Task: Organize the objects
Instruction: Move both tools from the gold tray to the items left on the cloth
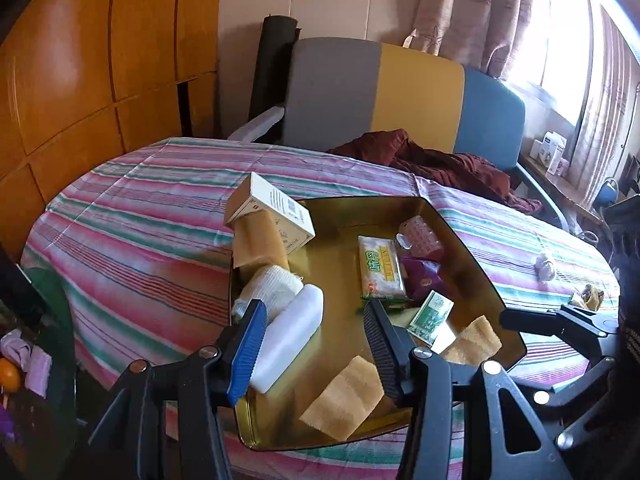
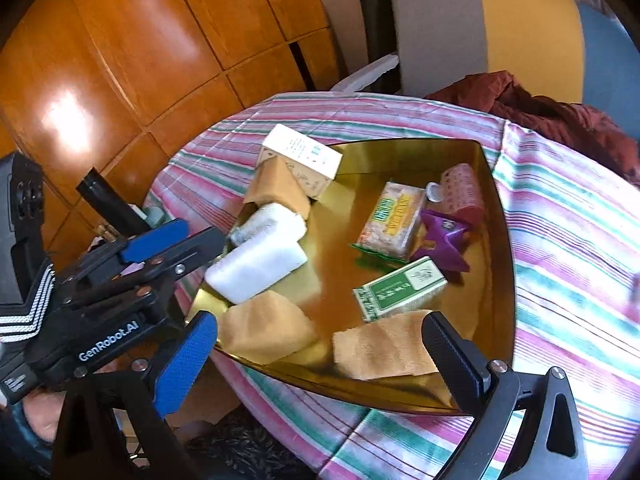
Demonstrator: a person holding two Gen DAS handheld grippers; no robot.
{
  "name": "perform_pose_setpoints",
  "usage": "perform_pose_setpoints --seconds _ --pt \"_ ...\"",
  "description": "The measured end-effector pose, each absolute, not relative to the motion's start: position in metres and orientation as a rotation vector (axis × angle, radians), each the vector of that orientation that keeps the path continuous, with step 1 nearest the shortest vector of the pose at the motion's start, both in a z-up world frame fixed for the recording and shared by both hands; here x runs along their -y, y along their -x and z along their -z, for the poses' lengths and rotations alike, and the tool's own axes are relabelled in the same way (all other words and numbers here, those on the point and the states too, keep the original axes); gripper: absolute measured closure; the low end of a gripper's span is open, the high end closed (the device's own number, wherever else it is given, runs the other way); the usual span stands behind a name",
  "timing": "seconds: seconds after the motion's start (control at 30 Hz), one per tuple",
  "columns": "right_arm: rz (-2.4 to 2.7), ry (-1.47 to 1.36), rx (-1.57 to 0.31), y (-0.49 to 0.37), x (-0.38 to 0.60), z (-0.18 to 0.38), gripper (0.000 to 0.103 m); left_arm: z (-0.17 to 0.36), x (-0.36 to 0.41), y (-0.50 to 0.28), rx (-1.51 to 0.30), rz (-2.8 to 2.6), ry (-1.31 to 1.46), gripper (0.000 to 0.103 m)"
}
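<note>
A gold tin tray (image 1: 472, 252) (image 2: 500, 216) sits on the striped table. In it lie a white plastic case (image 1: 292, 336) (image 2: 256, 266), a gauze roll (image 1: 272, 286), a cream carton (image 1: 276, 210) (image 2: 300, 152) leaning on the rim, a snack packet (image 1: 380, 268) (image 2: 392, 220), a purple packet (image 2: 444, 240), a green box (image 1: 432, 314) (image 2: 400, 290), a pink tape roll (image 2: 460, 188) and tan sponge pieces (image 1: 344, 396) (image 2: 380, 350). My left gripper (image 1: 316, 348) is open over the tray's near left side, empty. My right gripper (image 2: 320, 364) is open above the near rim, empty.
A striped cloth (image 1: 132, 240) covers the round table. A three-colour chair (image 1: 380, 96) with a dark red cloth (image 1: 448, 160) stands behind. Wooden panels (image 1: 80, 80) are at the left. Small items (image 1: 546, 266) lie on the table at the right.
</note>
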State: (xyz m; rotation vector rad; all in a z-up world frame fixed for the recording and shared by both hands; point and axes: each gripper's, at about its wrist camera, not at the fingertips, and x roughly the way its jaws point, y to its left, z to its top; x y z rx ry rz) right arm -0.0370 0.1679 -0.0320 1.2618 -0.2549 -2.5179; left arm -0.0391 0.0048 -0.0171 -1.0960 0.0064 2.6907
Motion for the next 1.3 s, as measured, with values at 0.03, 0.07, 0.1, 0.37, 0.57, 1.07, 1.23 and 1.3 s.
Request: perform_pose_setpoints --seconds 0.03,0.07,0.1,0.37,0.57,1.07,1.23,1.3 --pt "2.527 -1.264 0.258 0.037 -0.169 0.032 0.000 0.017 -0.004 0.038 -0.004 -2.692 1.095 0.052" --pt "2.537 -1.266 0.261 0.036 -0.171 0.033 0.000 0.017 -0.004 0.037 -0.001 -2.694 1.093 0.052" --pt "2.549 -1.267 0.264 0.036 -0.172 0.033 0.000 0.016 -0.004 0.036 -0.001 -2.695 1.093 0.052" --pt "2.594 -1.274 0.312 0.033 -0.188 0.034 0.000 0.012 -0.007 0.031 -0.011 -2.699 1.078 0.052" --pt "2.618 -1.282 0.365 0.031 -0.203 0.035 0.000 0.004 -0.013 0.027 -0.037 -2.697 1.049 0.052" --pt "2.775 -1.274 0.466 0.022 -0.273 0.023 0.000 -0.016 -0.053 0.017 -0.220 -2.654 0.955 0.052" --pt "2.827 -1.289 0.504 0.014 -0.302 0.022 0.000 -0.022 -0.075 0.013 -0.278 -2.611 0.916 0.052" --pt "2.844 -1.300 0.509 0.011 -0.313 0.022 0.000 -0.024 -0.085 0.011 -0.306 -2.590 0.899 0.052"
